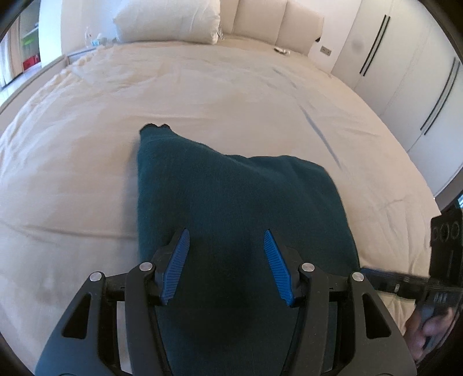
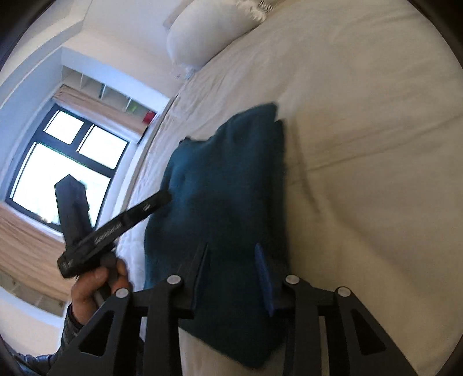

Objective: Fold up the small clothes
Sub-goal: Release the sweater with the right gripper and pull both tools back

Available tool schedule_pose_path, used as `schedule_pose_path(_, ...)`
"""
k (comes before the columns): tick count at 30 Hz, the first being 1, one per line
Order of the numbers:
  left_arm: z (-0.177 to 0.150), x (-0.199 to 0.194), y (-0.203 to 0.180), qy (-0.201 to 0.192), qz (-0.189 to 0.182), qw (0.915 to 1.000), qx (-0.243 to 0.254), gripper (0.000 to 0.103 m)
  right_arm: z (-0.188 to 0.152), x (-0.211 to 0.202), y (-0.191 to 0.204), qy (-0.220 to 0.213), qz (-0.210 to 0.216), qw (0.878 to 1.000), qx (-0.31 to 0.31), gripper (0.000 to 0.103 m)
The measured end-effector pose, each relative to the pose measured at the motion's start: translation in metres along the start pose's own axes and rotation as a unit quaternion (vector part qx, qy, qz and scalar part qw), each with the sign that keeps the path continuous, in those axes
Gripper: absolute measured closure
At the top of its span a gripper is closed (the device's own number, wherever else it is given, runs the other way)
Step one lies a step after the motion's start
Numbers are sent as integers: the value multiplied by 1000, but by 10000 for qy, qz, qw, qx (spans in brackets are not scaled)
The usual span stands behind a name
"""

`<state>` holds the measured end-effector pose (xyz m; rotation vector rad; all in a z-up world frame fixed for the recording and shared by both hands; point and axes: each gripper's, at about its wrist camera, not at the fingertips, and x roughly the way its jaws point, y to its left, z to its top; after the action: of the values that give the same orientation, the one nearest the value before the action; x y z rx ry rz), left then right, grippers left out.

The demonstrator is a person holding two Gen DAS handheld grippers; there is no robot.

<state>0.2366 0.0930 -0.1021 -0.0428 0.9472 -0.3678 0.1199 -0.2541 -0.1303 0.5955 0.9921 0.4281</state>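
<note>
A dark teal knitted garment (image 1: 231,196) lies folded on the cream bed sheet (image 1: 86,144); it also shows in the right wrist view (image 2: 225,188). My left gripper (image 1: 227,237) is open, its blue pads spread wide just above the garment's near end, holding nothing. My right gripper (image 2: 233,251) is open over the garment's near edge, tilted, holding nothing. The right gripper's body shows at the right edge of the left wrist view (image 1: 405,282). The left gripper and the hand holding it show at the left of the right wrist view (image 2: 115,228).
A white pillow (image 1: 167,20) and padded headboard (image 1: 277,23) stand at the bed's far end. White wardrobe doors (image 1: 405,72) run along the right. A window (image 2: 63,162) and shelves (image 2: 110,95) lie beyond the bed's left side.
</note>
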Motion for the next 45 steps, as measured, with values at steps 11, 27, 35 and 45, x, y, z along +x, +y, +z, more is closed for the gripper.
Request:
schedule_pose_path(11,-62,-183,-32,-3038,1555,9378,647,0,-29,-141,101,-2801,-566,9446,-1614,0)
schedule_pose_path(27,-79,-240,-35,-2469,1515,9571,47,0,-63,-189,157,-3270,-1722,9125,-1754,0)
schedule_pose_path(35,-98,-159,-18,-712,1487,9854,-423,0,-73,-123,126,-2133,-2406,9374,-1339,0)
schedule_pose_path(45,-112,-123,-22,-244,1520,9876,-310,0,-86,-89,101,-1314,-2766,9474,-935,0)
